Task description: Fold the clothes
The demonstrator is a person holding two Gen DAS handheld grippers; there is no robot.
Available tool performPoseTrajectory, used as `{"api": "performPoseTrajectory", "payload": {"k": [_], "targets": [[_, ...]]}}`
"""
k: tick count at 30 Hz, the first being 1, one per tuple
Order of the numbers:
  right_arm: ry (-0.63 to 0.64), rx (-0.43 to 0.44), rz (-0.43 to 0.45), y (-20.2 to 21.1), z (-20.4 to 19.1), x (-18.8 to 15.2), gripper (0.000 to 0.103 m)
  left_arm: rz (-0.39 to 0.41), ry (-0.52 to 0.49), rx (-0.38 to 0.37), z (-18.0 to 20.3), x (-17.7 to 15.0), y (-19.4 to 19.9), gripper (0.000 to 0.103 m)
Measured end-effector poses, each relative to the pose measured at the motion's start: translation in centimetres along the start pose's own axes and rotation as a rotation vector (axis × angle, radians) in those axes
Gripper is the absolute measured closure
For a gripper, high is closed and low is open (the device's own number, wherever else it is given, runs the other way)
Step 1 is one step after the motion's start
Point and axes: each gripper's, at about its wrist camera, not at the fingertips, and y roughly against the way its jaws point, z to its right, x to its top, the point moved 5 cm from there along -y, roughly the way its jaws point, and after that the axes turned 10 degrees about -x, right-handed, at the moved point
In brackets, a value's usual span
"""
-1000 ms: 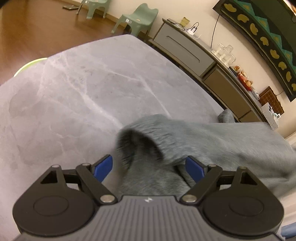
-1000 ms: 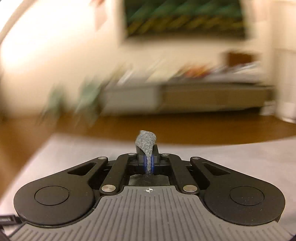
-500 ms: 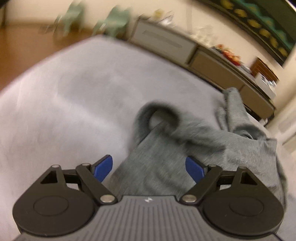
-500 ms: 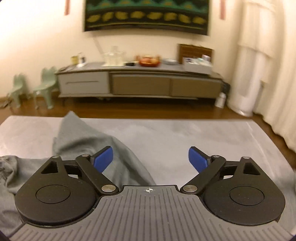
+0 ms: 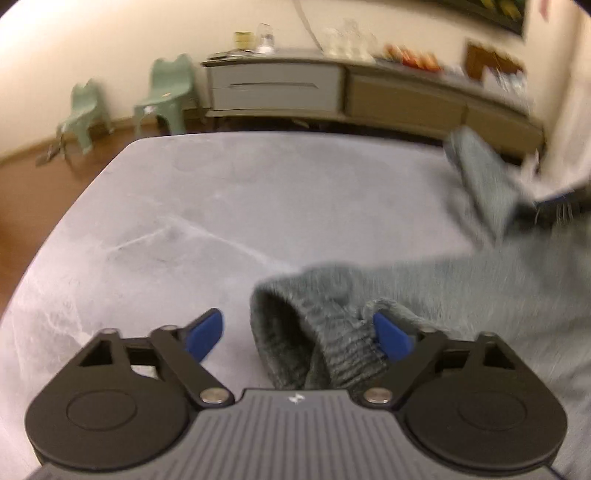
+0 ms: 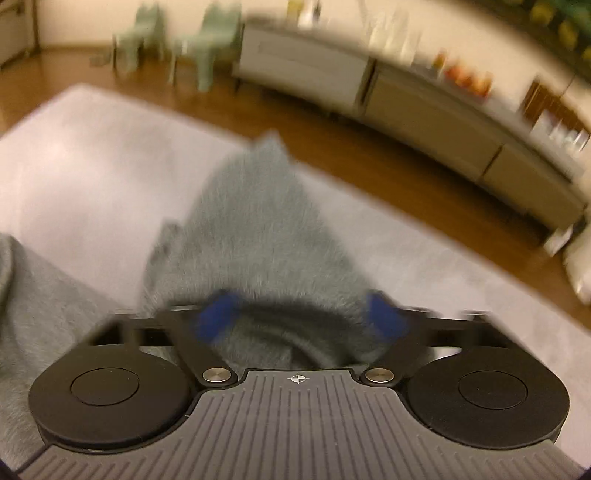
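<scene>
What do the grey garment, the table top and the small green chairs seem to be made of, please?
Garment: looks like soft knit fabric, perhaps fleece or wool; fuzzy nap, ribbed cuff between the open left claw's pads.
Table: looks like grey marble or a marble-print surface, matte; pale veins show.
Chairs: probably moulded plastic; smooth, uniform pale green, one-piece shape. Blur leaves this open.

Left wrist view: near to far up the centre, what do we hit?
Open left gripper → ribbed cuff of the grey fleece garment → bare grey marbled tabletop → long grey-and-tan sideboard → cream wall.
</scene>
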Motion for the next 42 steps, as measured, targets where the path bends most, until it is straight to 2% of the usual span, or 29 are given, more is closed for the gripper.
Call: {"api": "performPoseTrajectory", "payload": {"k": [1,2,3,4,7,10,11,12,13,14,15,16,17,18,20,22,23,25,28,32,36,37,38,39,41,42], "targets": [[-0.025,0.007,-0.022,-0.2,0.7,-0.2,0.102,0.004,-0.012,-0.013,0.5,0.1,0.0,0.036],[-0.039,0.0,-0.005,0.4,1.6,-0.4,0.103,0.011,-0.02,-0.022,0.9,0.2,0.0,0.059],[-0.066,-0.022,0.022,1.6,3.0,-0.7,0.103,0.027,-0.009,-0.014,0.7,0.5,0.6,0.069],[-0.097,-0.048,0.05,2.8,4.6,-1.0,0.103,0.043,0.003,-0.006,0.5,0.8,1.2,0.085],[-0.307,-0.148,0.219,10.2,12.9,-3.0,0.103,0.131,0.091,-0.016,-0.5,1.7,3.9,0.09],[-0.625,-0.328,0.408,19.3,22.2,-8.5,0.103,0.259,0.255,-0.05,-2.7,2.7,7.9,0.09],[-0.726,-0.421,0.444,21.7,25.0,-11.2,0.103,0.292,0.319,-0.045,-3.7,2.7,8.8,0.09],[-0.797,-0.501,0.448,23.0,27.1,-13.8,0.103,0.311,0.382,-0.023,-4.8,2.5,9.4,0.09],[-0.843,-0.57,0.429,23.3,28.8,-16.3,0.097,0.327,0.442,0.003,-5.9,2.4,9.9,0.09],[-0.861,-0.63,0.378,22.7,30.2,-18.7,0.089,0.324,0.489,0.036,-6.8,2.0,9.7,0.09],[-0.856,-0.638,0.306,21.4,31.2,-20.7,0.087,0.301,0.521,0.044,-7.4,1.4,9.2,0.09],[-0.846,-0.629,0.232,19.9,32.0,-22.5,0.078,0.279,0.553,0.051,-8.0,0.7,8.7,0.09],[-0.851,-0.6,0.187,18.8,32.3,-24.3,0.061,0.256,0.585,0.058,-8.6,0.1,8.1,0.09],[-0.86,-0.564,0.153,17.8,32.5,-26.0,0.056,0.233,0.609,0.064,-9.1,-0.5,7.6,0.09],[-0.869,-0.512,0.1,16.3,32.7,-29.1,0.05,0.193,0.574,0.062,-9.1,-0.9,6.8,0.089],[-0.86,-0.482,0.085,15.7,32.3,-31.0,0.046,0.183,0.525,0.049,-8.7,-0.7,6.6,0.089],[-0.855,-0.467,0.084,15.5,32.2,-31.6,0.039,0.179,0.496,0.041,-8.4,-0.5,6.6,0.088],[-0.842,-0.441,0.083,15.0,31.8,-32.4,0.026,0.174,0.445,0.034,-7.7,0.1,6.5,0.088],[-0.765,-0.456,0.071,12.8,32.6,-31.2,0.014,0.172,0.384,0.031,-6.3,0.6,5.7,0.088],[-0.656,-0.483,0.054,9.6,34.0,-29.2,0.009,0.191,0.321,0.054,-4.7,1.0,5.7,0.089],[-0.546,-0.508,0.037,6.4,35.4,-27.2,0.005,0.212,0.307,0.035,-4.4,1.3,6.2,0.09],[-0.518,-0.514,0.032,5.6,35.7,-26.7,0.005,0.217,0.301,0.024,-4.3,1.3,6.4,0.09],[-0.491,-0.52,0.028,4.8,36.0,-26.2,0.011,0.221,0.295,0.017,-4.2,1.4,6.5,0.09],[-0.503,-0.482,-0.001,4.0,36.5,-26.2,0.02,0.223,0.284,0.003,-4.0,1.6,6.6,0.09],[-0.544,-0.378,-0.057,2.6,37.5,-26.5,0.082,0.228,0.266,-0.024,-3.7,2.0,6.9,0.091],[-0.558,-0.33,-0.068,2.2,37.8,-26.5,0.089,0.238,0.262,-0.028,-3.7,2.3,7.1,0.091]]}}
